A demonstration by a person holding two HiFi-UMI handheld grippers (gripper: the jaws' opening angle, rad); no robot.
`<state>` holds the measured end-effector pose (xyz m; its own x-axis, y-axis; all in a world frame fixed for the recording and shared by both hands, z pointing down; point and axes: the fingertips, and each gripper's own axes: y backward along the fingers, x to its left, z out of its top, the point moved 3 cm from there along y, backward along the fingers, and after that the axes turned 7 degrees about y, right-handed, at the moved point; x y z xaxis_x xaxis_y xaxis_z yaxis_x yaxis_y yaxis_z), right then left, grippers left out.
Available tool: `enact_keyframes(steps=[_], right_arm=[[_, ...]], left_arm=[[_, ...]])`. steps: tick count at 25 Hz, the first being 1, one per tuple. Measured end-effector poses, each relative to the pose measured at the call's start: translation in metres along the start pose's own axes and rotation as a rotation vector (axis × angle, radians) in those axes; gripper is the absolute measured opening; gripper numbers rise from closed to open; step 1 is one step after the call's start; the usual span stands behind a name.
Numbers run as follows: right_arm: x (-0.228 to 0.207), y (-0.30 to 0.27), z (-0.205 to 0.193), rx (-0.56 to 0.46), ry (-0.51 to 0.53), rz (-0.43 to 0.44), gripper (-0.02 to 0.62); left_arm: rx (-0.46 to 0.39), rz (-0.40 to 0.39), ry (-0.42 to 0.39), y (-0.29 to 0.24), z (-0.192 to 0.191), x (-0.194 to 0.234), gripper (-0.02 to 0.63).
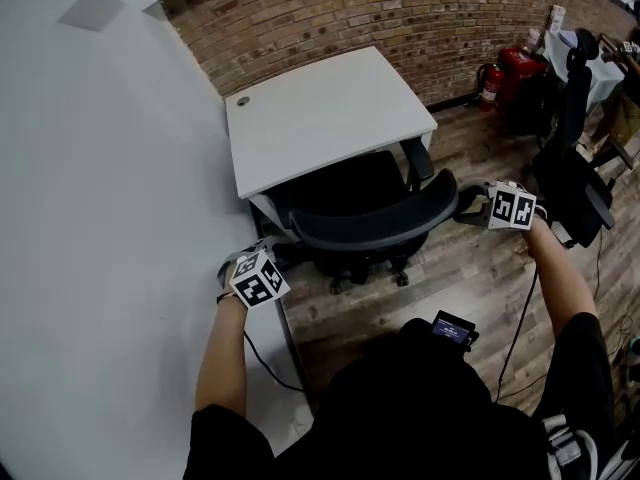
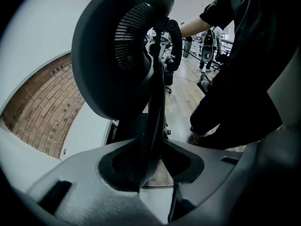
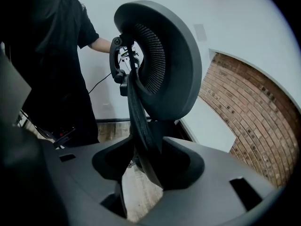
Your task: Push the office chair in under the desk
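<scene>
A black office chair (image 1: pixel 365 213) stands with its seat partly under the white desk (image 1: pixel 320 118), and its curved backrest faces me. My left gripper (image 1: pixel 278 248) is at the backrest's left end. In the left gripper view, the backrest's rim (image 2: pixel 151 126) runs down between the jaws of this gripper (image 2: pixel 153 171), which are shut on it. My right gripper (image 1: pixel 472 208) is at the backrest's right end. In the right gripper view, the rim (image 3: pixel 141 131) lies between the jaws of that gripper (image 3: pixel 148 168). These stand open, with a gap showing floor beside the rim.
A white wall (image 1: pixel 100 218) runs along the desk's left side and a brick wall (image 1: pixel 420 18) stands behind it. At the right are a second black chair (image 1: pixel 572 168) and a red fire extinguisher (image 1: pixel 490 83). A wooden floor (image 1: pixel 470 283) lies under me.
</scene>
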<state>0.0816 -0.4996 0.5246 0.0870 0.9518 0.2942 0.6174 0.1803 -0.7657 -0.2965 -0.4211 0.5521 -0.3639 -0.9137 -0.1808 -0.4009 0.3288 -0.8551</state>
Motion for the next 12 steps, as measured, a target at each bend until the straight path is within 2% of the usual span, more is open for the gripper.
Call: enact_keyframes(steps=[12], right_arm=[[-0.079,-0.032,-0.002,-0.055,0.041,0.002,0.190]], left_arm=[[0.044,0.012,0.053,-0.017,-0.005,0.073,0.146]])
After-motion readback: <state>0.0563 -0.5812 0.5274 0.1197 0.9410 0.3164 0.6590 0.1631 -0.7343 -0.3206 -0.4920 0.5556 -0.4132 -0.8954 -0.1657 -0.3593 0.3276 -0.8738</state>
